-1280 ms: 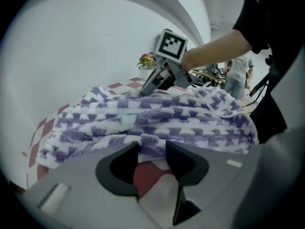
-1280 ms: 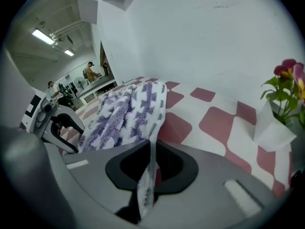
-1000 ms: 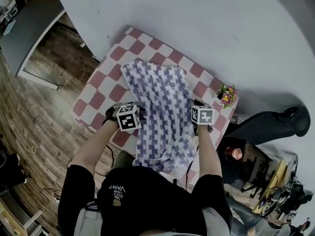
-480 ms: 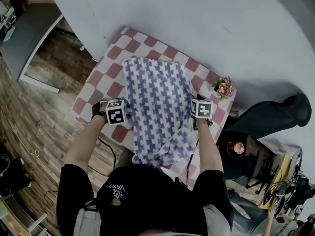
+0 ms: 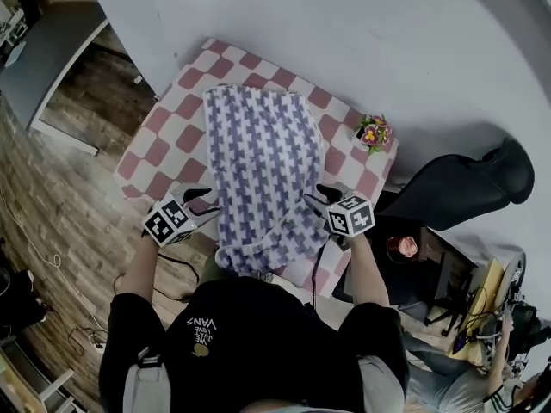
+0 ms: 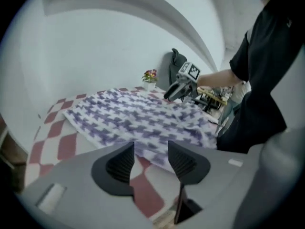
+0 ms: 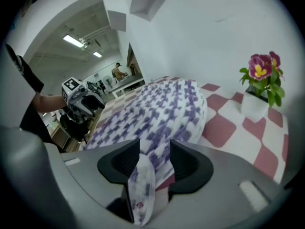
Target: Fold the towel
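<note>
Towel, purple-and-white patterned, lies spread lengthwise on the red-checked tabletop in the head view. Its near end droops over the edge towards the person. The left gripper and right gripper flank that end, well placed to work its two near corners.

Left gripper view: the jaws stand spread and have just been opening, with nothing between them. The towel's edge lies just beyond.

Right gripper view: the jaws are parted and have just been opening. A towel corner with its sewn label hangs loose between them, unpinched. This looks like a release that lets the cloth settle. A potted flower stands beside the towel.
</note>
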Motion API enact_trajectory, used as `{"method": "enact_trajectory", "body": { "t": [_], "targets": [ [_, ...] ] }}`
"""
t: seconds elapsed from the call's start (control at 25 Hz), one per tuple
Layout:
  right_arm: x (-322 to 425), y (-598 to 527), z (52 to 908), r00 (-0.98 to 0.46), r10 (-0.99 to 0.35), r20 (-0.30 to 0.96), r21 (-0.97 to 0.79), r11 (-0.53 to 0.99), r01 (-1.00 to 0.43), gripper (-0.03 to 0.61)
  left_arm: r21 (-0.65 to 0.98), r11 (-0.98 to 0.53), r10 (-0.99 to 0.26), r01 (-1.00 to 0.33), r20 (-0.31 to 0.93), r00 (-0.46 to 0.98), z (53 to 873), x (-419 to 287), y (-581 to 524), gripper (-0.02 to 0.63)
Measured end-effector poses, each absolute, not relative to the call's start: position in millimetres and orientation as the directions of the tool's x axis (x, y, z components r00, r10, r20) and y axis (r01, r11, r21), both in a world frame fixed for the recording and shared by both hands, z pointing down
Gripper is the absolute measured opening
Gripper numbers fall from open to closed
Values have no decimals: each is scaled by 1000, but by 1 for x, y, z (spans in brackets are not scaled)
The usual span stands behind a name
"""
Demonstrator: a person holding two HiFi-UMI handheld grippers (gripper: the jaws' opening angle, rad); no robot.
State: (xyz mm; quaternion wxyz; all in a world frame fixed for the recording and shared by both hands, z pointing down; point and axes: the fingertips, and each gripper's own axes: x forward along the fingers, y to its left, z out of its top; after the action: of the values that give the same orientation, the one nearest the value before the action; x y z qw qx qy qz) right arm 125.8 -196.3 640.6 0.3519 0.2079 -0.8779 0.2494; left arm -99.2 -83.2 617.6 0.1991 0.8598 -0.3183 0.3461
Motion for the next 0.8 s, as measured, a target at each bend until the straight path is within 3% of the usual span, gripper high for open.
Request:
{"method": "enact_trajectory", "body": {
  "t": [0.12, 0.36, 0.44, 0.52, 0.68, 0.72, 0.8],
  "targets": [
    [136, -171, 654, -665, -129, 735, -334, 786, -521, 198, 236, -676, -386, -698, 694, 608, 633, -72, -36, 237],
    [145, -152, 666, -670, -116, 733, -352, 778, -520, 198, 299, -595, -393, -746, 701, 594, 665, -40, 23, 279],
    [146, -150, 664, -673, -139, 726, -336, 783, -524, 174, 295, -572, -411, -765, 704, 579, 671, -34, 32, 279],
    [147, -147, 654, -691, -176, 701, -313, 795, -520, 83, 270, -560, -428, -783, 715, 552, 678, -29, 39, 278],
    [150, -131, 625, -751, -238, 616, -286, 821, -494, 43, 187, -552, -461, -812, 744, 485, 688, -22, 48, 273],
    [151, -126, 616, -766, -250, 593, -282, 826, -488, 41, 168, -543, -477, -823, 745, 466, 688, -20, 49, 251],
    [157, -114, 600, -792, -272, 546, -272, 837, -475, 37, 124, -519, -520, -846, 739, 428, 683, -18, 52, 111]
  ]
}}
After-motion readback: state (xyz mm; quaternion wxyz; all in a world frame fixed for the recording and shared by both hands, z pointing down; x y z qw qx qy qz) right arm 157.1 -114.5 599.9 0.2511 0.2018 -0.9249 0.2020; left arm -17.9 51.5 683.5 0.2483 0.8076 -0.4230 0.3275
